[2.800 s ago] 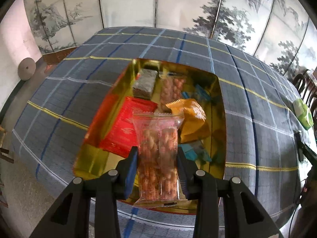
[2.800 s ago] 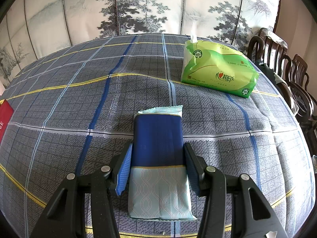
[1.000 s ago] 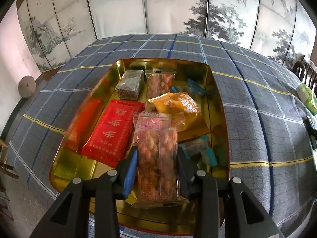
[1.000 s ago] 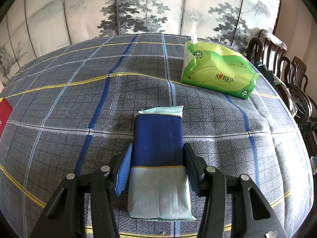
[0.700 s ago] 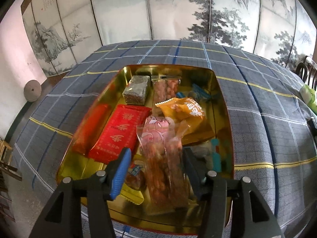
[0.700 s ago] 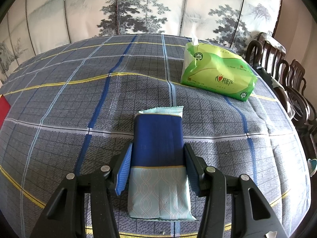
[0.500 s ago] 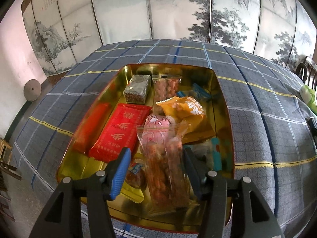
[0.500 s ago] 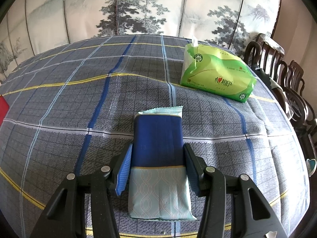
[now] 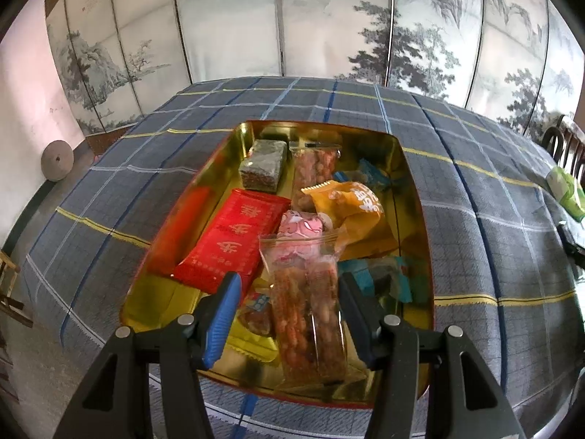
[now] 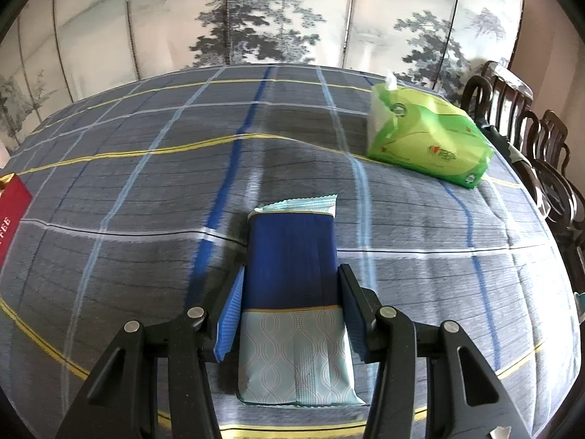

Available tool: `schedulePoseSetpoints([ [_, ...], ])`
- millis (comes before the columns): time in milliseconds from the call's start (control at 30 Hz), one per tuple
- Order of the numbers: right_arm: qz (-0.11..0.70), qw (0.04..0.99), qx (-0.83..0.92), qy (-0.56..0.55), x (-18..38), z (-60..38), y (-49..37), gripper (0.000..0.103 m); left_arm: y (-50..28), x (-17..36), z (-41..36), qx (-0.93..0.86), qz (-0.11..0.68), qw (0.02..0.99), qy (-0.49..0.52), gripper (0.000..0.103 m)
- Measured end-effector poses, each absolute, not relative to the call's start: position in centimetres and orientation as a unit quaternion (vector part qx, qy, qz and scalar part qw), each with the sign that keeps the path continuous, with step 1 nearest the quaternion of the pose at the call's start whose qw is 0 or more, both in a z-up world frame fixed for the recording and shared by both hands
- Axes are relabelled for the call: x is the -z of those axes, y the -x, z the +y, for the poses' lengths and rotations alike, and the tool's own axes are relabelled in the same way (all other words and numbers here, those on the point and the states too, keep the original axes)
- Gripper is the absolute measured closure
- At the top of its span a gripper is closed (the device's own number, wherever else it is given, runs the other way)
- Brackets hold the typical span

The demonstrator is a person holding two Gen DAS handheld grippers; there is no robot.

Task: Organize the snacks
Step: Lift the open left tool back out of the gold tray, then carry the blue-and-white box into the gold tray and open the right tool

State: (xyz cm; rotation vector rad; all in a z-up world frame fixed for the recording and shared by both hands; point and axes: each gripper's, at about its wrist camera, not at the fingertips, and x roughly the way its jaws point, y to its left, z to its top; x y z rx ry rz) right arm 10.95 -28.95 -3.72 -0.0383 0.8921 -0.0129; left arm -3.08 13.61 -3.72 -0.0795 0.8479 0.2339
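A gold tin tray (image 9: 416, 226) sits on the checked tablecloth and holds several snacks: a red packet (image 9: 234, 237), an orange packet (image 9: 351, 205), a grey-green block (image 9: 265, 164) and small blue sweets. A clear packet of peanut bars (image 9: 307, 307) lies in the tray's near end. My left gripper (image 9: 289, 300) is open, its fingers on either side of that packet and apart from it. My right gripper (image 10: 290, 292) is shut on a dark blue and pale teal snack packet (image 10: 292, 259), held above the cloth.
A green tissue pack (image 10: 424, 139) lies on the cloth at the far right, with dark wooden chairs (image 10: 541, 153) behind it. A red box edge (image 10: 11, 205) shows at the far left of the right wrist view. A painted folding screen stands behind the table.
My left gripper opened and let the peanut bar packet drop into the tray, then drew back slightly. My right gripper has swung a little to the left with the blue packet still held.
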Motion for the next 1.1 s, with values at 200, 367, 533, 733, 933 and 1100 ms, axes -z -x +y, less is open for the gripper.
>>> schedulePoseSetpoints([
  [200, 0.431, 0.902, -0.01, 0.016, 3.5, -26.7, -10.6, 0.057, 4.2, 3.0, 15.2, -0.097, 0.397, 0.91, 0.073, 0.047],
  [367, 0.426, 0.904, -0.027, 0.018, 2.9, -24.8, -10.4, 0.057, 5.3, 2.4, 16.1, -0.093, 0.39, 0.911, 0.09, 0.047],
  [533, 0.419, 0.906, -0.048, 0.017, 2.0, -22.6, -10.1, 0.057, 6.3, 1.9, 16.1, -0.102, 0.388, 0.912, 0.08, 0.047],
  [733, 0.412, 0.907, -0.085, 0.017, 0.9, -18.9, -9.5, 0.057, 7.1, 1.7, 16.6, -0.108, 0.388, 0.911, 0.085, 0.047],
  [933, 0.397, 0.908, -0.131, 0.023, -0.9, -14.5, -8.8, 0.057, 7.8, 1.6, 17.2, -0.117, 0.394, 0.907, 0.087, 0.047],
  [1100, 0.381, 0.906, -0.183, 0.027, -2.8, -9.9, -8.1, 0.057, 8.4, 1.3, 17.4, -0.119, 0.394, 0.907, 0.091, 0.047],
])
